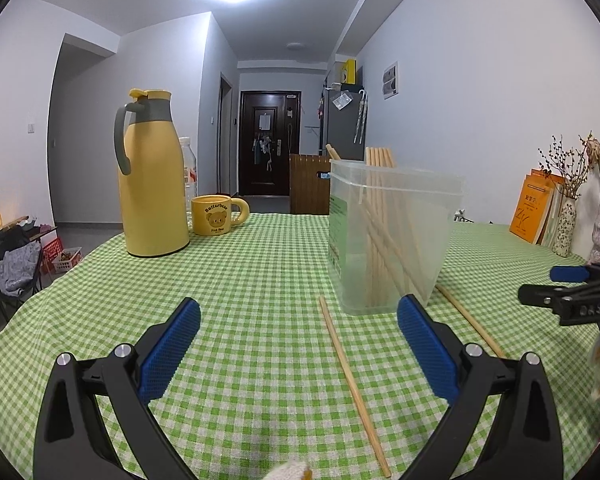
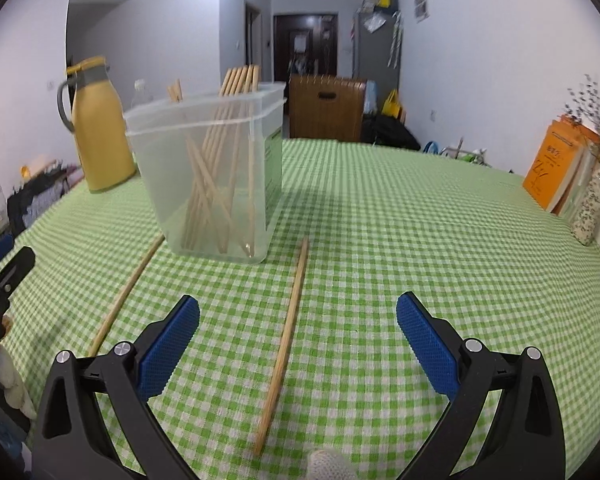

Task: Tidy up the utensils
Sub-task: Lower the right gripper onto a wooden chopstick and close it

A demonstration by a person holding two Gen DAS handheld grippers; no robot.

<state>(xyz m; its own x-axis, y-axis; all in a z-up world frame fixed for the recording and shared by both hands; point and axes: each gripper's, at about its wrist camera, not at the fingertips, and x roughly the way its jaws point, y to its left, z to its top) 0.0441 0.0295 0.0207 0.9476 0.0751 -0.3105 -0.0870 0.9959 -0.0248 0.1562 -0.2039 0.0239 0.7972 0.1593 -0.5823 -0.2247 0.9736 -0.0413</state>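
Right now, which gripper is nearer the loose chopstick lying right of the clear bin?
Right. The right gripper is lined up on that chopstick, which lies between its open jaws. The left gripper sits off to its left, straddling the other loose chopstick.

**Gripper hardware, appearance only**

Left gripper (image 1: pixel 299 350) and right gripper (image 2: pixel 298 346): same build. Each has 2 black plastic arms with triangular cut-outs, 2 silver round screws per arm, and blue pads (image 1: pixel 171 354) with a fine cross-hatched grip texture. A cream knitted glove (image 2: pixel 328 466) shows at the bottom edge of the right wrist view.
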